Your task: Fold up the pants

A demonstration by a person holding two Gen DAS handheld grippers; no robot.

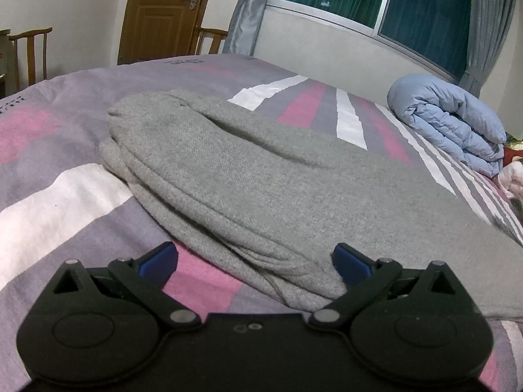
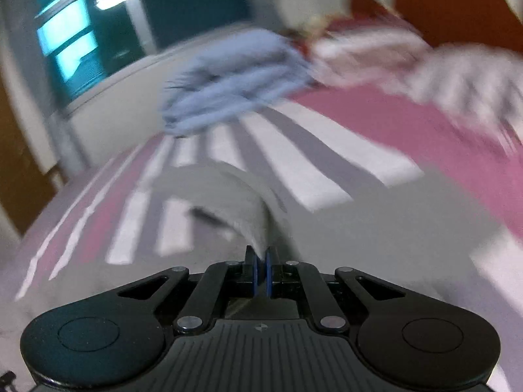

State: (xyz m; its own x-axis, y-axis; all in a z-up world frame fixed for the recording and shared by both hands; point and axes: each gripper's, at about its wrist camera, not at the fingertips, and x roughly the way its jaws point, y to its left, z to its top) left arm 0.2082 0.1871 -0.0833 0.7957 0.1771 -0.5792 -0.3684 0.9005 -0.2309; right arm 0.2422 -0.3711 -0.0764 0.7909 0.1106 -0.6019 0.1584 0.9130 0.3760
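The grey knitted pants (image 1: pixel 248 176) lie in a folded, layered heap on the bed's striped cover of purple, pink and white cotton (image 1: pixel 65 196), filling the middle of the left wrist view and running from about ten o'clock down toward four o'clock. Their stacked edges face the lower left, and the nearest rounded fold sits just ahead of the left gripper (image 1: pixel 255 261). That gripper is released: its blue-padded fingers (image 1: pixel 351 259) stand wide apart, the right-hand one touching or just beside the fabric's near edge, the left-hand one over bare pink stripe.

At two o'clock in the same view a rolled pale blue quilted duvet (image 1: pixel 451 124) rests near the wall under the dark-glassed sliding window (image 1: pixel 425 9), with a grey curtain (image 1: pixel 248 9) at twelve o'clock. A brown wooden door (image 1: pixel 163 13) stands at eleven o'clock, and a wooden chair (image 1: pixel 29 52) at ten o'clock.

The right wrist view is heavily motion-blurred. The right gripper (image 2: pixel 261 272) is clenched, its blue pads nearly together on a strip of the grey pants (image 2: pixel 228 202), which arches up from the jaws toward eleven o'clock, lifted off the cover. More grey cloth spreads toward three o'clock. The blue duvet (image 2: pixel 228 88) shows as a smear at twelve o'clock, and a white and pink bundle at two o'clock is too blurred to identify.
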